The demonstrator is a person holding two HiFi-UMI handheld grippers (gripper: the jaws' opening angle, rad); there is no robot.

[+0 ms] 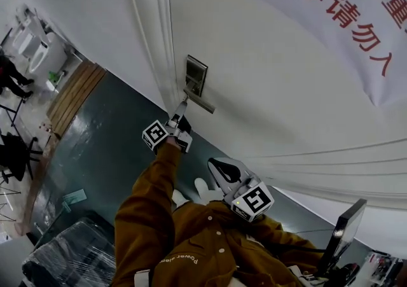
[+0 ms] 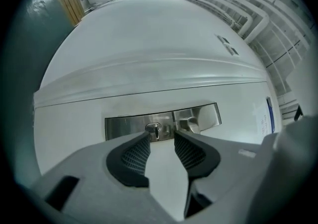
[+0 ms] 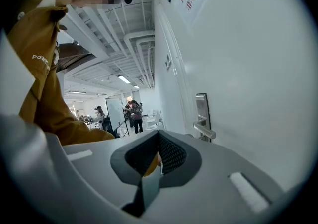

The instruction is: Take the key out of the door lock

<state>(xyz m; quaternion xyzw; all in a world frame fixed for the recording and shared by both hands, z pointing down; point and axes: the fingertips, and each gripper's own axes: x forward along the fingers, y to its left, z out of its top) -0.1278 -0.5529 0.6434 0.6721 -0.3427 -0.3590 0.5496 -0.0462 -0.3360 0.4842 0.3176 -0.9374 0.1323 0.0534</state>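
A steel lock plate (image 2: 124,126) sits on the white door (image 2: 149,44), with a small key (image 2: 154,129) standing in its cylinder and the lever handle (image 2: 191,124) just to the right. My left gripper (image 2: 161,138) is open, its dark ribbed pads (image 2: 136,156) apart, their tips close to the plate on either side of the key and not pressing on it. In the head view the left gripper (image 1: 182,106) points at the lock plate (image 1: 196,77) below the handle (image 1: 200,102). My right gripper (image 1: 216,165) hangs back near the orange jacket, shut and empty.
A white banner with red characters (image 1: 343,6) hangs on the door at upper right. The door frame moulding (image 1: 156,37) runs left of the lock. Wooden planks (image 1: 73,91) lie on the dark floor; a black monitor (image 1: 343,231) stands low right. People (image 3: 134,113) stand far back.
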